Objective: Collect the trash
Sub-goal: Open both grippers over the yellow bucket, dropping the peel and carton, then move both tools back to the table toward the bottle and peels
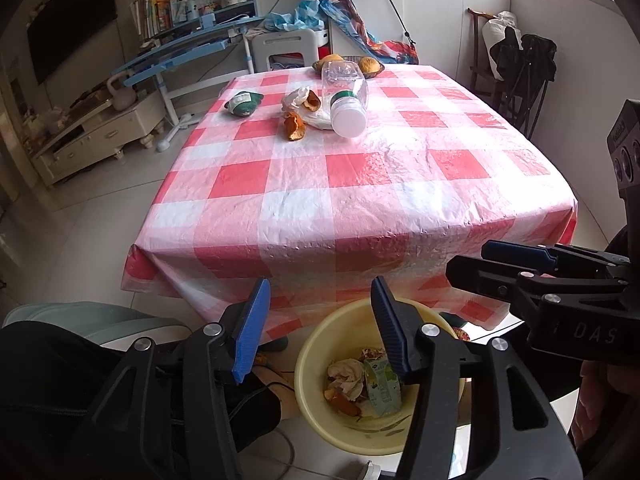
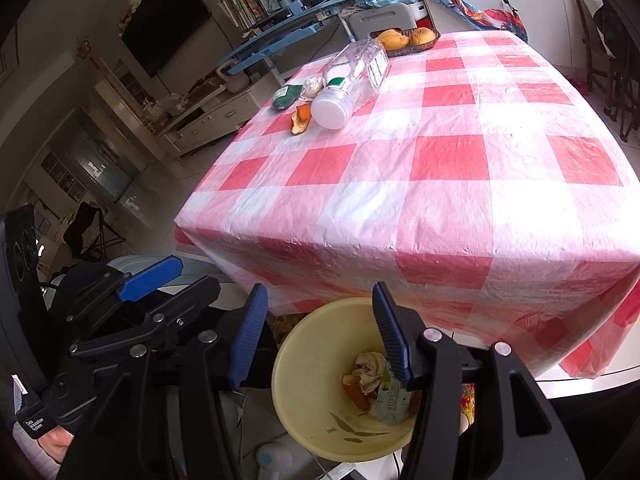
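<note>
While both the left gripper (image 1: 320,320) and the right gripper (image 2: 318,328) hang spread and empty just above the round pale-yellow plastic bin (image 1: 316,344), 1 clear plastic bottle with a white cap (image 1: 346,96), curled orange peels (image 1: 295,126) and what may be a crumpled white tissue (image 1: 296,98) lie far ahead of them. Reaching that far across the slick red-and-white checked plastic tablecloth (image 1: 360,184), a jaw could nudge the bottle rolling off the table's edge. Beyond stand a blue desk (image 1: 188,46) and a dark television (image 1: 72,16).

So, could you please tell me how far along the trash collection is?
Partly done: the yellow bin already holds tissue, orange peel and a small carton. Both the left gripper and right gripper are open and empty above it. Left on the table: the bottle, peels, tissue, green wrapper.
</note>
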A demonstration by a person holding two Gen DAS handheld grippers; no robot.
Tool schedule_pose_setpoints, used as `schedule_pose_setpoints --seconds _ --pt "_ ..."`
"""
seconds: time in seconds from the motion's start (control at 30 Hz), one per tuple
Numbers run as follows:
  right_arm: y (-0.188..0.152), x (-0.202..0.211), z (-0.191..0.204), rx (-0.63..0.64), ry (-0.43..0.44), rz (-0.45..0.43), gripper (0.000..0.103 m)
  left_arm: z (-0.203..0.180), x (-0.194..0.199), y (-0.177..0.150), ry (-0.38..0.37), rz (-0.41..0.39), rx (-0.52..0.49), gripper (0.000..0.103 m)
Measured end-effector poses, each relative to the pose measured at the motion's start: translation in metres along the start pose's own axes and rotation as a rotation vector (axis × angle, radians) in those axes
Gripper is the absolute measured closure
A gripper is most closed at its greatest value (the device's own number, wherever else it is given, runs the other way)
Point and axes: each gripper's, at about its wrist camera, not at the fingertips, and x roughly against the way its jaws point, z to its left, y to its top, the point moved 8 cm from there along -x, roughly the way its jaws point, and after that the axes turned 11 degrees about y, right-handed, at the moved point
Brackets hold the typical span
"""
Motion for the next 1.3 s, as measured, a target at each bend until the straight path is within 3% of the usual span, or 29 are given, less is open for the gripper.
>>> schedule_pose_setpoints --seconds 0.33,0.5,0.77,1.0,1.3 --pt "0.002 -0.002 0.0 0.015 -0.021 -0.004 0.048 0.009 -0.007 0.016 0.012 -0.01 0.044 0.044" --pt "0.01 0.005 0.005 0.046 -0.038 -0.049 0.042 0.023 0.0 0.036 0.016 -0.048 0.085 0.04" --pt "0.023 0.008 0.01 0.071 -0.055 -0.072 0.042 0.038 -0.012 0.063 -0.013 -0.029 0.133 0.039" --pt "0.063 0.0 0.005 0.055 -0.061 -0.082 0.041 0.057 -0.04 0.098 -0.038 0.004 0.196 0.039" --pt "0.155 -0.046 -0.014 0.075 -0.126 -0.092 0.038 0.054 -0.099 0.121 -0.076 0.102 0.267 0.039"
